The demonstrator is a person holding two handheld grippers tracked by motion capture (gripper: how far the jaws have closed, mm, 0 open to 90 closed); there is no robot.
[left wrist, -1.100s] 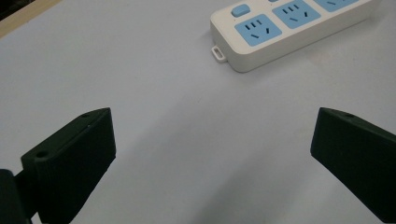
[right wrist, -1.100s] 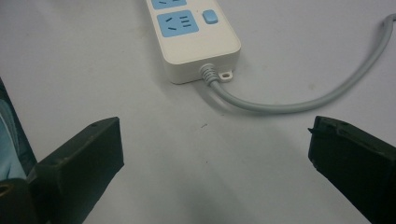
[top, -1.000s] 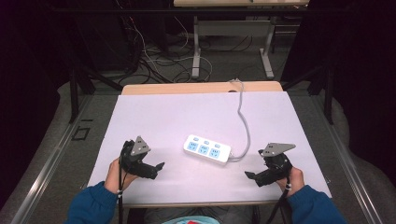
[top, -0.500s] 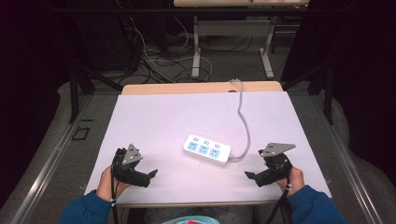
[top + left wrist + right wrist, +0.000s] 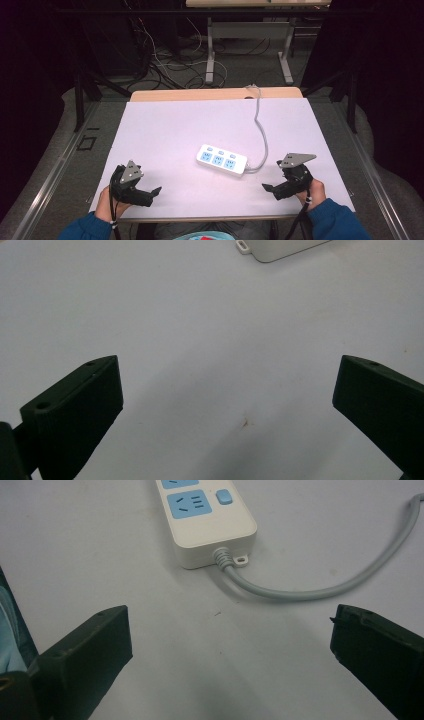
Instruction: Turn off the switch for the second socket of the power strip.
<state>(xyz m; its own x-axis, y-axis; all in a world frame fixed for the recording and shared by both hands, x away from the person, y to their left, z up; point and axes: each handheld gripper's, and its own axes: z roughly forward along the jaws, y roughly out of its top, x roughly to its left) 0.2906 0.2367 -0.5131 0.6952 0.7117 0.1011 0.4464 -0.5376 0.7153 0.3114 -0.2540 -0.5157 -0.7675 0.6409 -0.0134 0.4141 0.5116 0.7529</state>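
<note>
A white power strip (image 5: 222, 159) lies flat near the middle of the counter (image 5: 165, 130), a little toward the near edge, with three pale blue socket faces and small blue buttons along its far side. No brand or lettering on it can be read. Its grey cord (image 5: 261, 131) leaves the right end, loops near, then runs to the far edge of the counter.

The left tongs (image 5: 150, 194) sit at the near left corner, jaws spread wide with nothing between them; in the left gripper view a corner of the strip (image 5: 280, 249) shows far ahead, well apart. The right tongs (image 5: 272, 191) sit near the right near edge, also wide and empty, close to the strip's cord end (image 5: 210, 530) but not touching it; the cord (image 5: 320, 587) curves across just beyond the jaws.

Since a second ago the left tongs have drawn back toward the near edge, farther from the strip. The right tongs and the strip have kept their places.
</note>
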